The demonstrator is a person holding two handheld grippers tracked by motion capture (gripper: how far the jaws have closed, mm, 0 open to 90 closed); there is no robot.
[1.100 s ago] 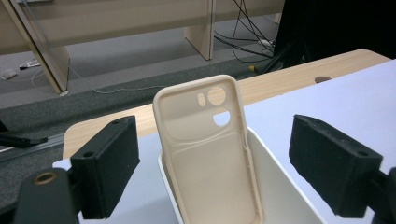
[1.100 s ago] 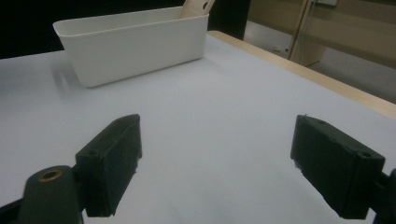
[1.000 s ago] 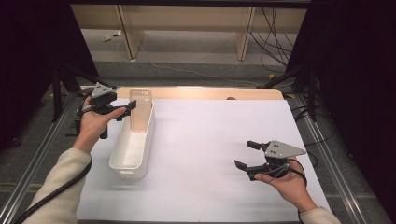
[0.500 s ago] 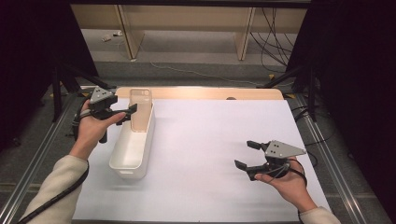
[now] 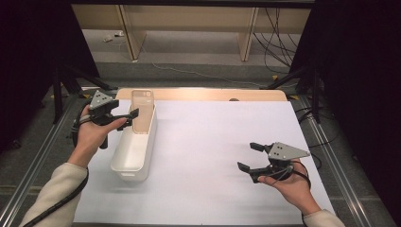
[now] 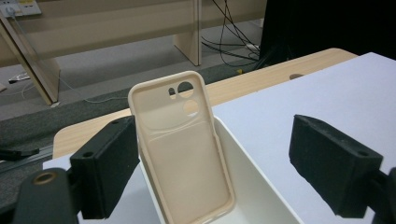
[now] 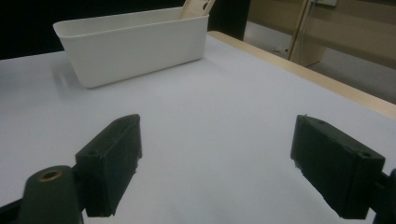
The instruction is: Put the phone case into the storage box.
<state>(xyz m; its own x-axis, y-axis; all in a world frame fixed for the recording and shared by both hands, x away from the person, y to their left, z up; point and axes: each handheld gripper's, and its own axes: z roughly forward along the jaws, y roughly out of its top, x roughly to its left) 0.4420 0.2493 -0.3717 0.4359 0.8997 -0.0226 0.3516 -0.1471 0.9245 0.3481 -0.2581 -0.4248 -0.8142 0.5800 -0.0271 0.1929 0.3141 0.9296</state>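
The phone case (image 6: 184, 149) stands upright at the far end of the white bin (image 5: 135, 149), upper left of the high view, between the spread jaws of the left tongs (image 5: 126, 119), which gape wide and grip nothing. The right tongs (image 5: 249, 156) hover over the counter (image 5: 213, 142) at lower right, wide open and empty. No writing is legible.

A smooth, matt beige phone case (image 6: 184, 149) of soft-looking plastic stood in a glossy white plastic bin (image 5: 135, 151) on a matt white tabletop (image 5: 213, 142).
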